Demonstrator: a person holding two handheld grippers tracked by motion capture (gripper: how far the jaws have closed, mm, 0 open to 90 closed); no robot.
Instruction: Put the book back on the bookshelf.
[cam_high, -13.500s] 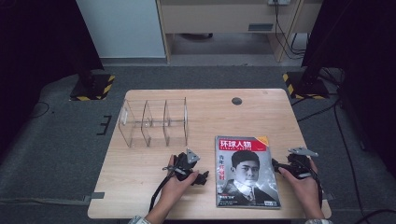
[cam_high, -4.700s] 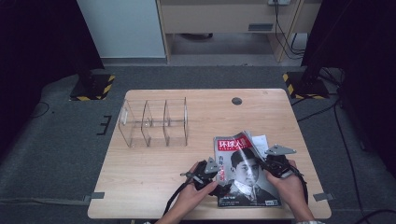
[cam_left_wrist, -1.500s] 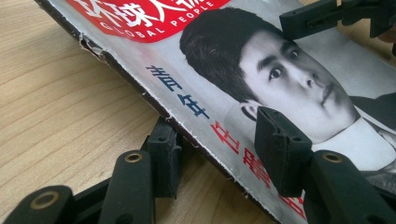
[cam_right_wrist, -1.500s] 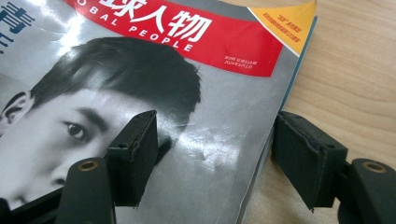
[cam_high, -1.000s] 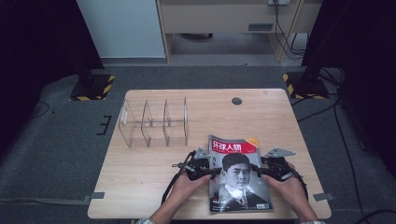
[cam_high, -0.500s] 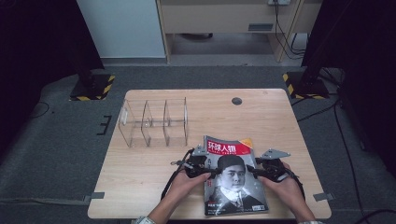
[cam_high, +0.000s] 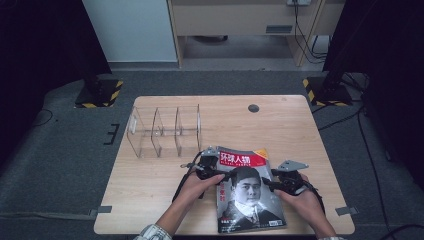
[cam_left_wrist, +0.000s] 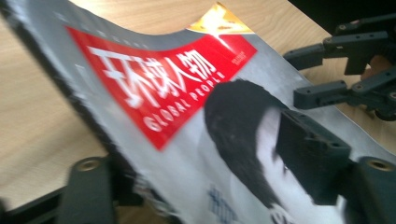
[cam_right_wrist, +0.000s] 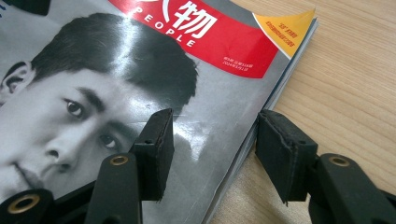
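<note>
A magazine (cam_high: 248, 192) with a red title band and a man's portrait lies at the table's front, its spine side raised. My left gripper (cam_high: 218, 175) is at that spine side. In the left gripper view its jaws (cam_left_wrist: 198, 182) stand wide apart, one under the lifted spine and the other over the cover (cam_left_wrist: 187, 140). My right gripper (cam_high: 268, 184) is at the magazine's right edge. In the right gripper view it (cam_right_wrist: 212, 149) is open, one pad (cam_right_wrist: 156, 149) over the cover (cam_right_wrist: 93, 93) and the other pad beside the page edges on the wood.
A clear acrylic divider rack (cam_high: 165, 130) stands upright on the table's left half, just behind my left gripper. A small dark hole (cam_high: 253, 108) sits near the far edge of the wooden table (cam_high: 300, 130). The person's hands hold both grippers from the front.
The magazine has slid left and a little toward the front edge, and its spine side has come up. Both grippers have moved along with it.
</note>
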